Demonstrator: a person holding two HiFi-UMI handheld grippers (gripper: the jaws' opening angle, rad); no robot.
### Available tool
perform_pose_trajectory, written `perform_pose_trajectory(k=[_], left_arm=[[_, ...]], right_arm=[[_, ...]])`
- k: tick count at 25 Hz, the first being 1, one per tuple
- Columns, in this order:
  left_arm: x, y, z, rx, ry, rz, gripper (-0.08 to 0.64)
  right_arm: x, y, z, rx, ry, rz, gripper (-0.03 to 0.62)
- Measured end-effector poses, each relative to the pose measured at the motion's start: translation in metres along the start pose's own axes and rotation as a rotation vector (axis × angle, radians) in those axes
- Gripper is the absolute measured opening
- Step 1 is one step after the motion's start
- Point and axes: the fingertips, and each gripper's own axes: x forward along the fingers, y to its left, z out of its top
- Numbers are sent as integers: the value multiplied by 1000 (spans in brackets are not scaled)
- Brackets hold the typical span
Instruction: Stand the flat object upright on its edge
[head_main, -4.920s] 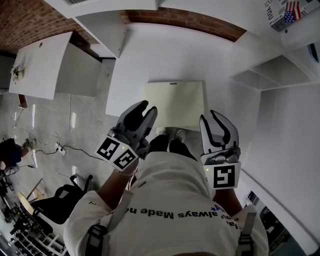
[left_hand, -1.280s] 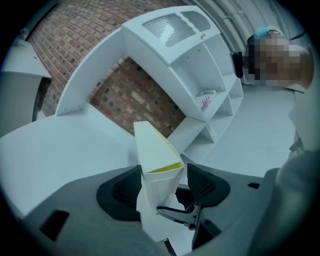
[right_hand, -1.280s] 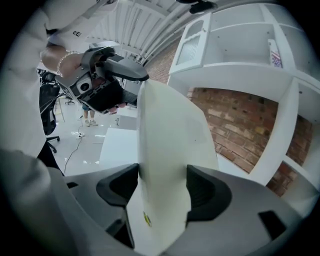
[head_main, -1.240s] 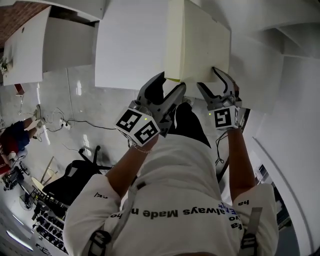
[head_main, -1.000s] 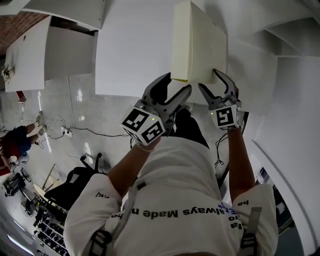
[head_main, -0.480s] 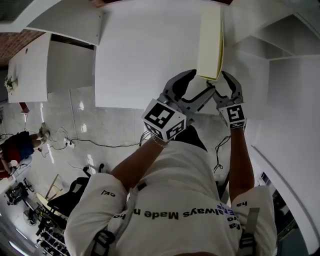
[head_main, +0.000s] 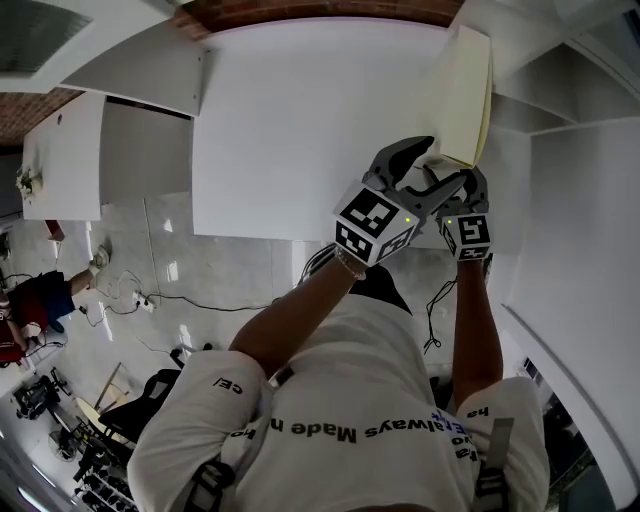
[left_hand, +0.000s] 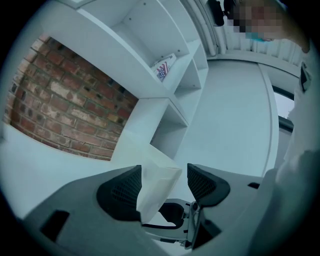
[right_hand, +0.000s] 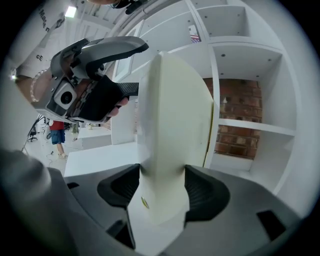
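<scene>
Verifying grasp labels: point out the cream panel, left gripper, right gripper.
cream panel (head_main: 462, 95), head view, its broad face.
left gripper (left_hand: 164, 182), left gripper view, midway between fingertips.
right gripper (right_hand: 162, 190), right gripper view, midway between fingertips.

Shelving (head_main: 545, 100) just right of panel (head_main: 462, 95)

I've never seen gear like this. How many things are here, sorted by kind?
Grippers: 2, the left gripper and the right gripper
Cream flat board: 1
White table: 1
Total: 4
</scene>
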Motion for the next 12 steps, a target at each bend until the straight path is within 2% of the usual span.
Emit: perform_pose_trajectory(k=[12], left_arm=[[63,31,18,44,40,-43,288]], right_arm=[[32,-61,4,62,12,-154,248]])
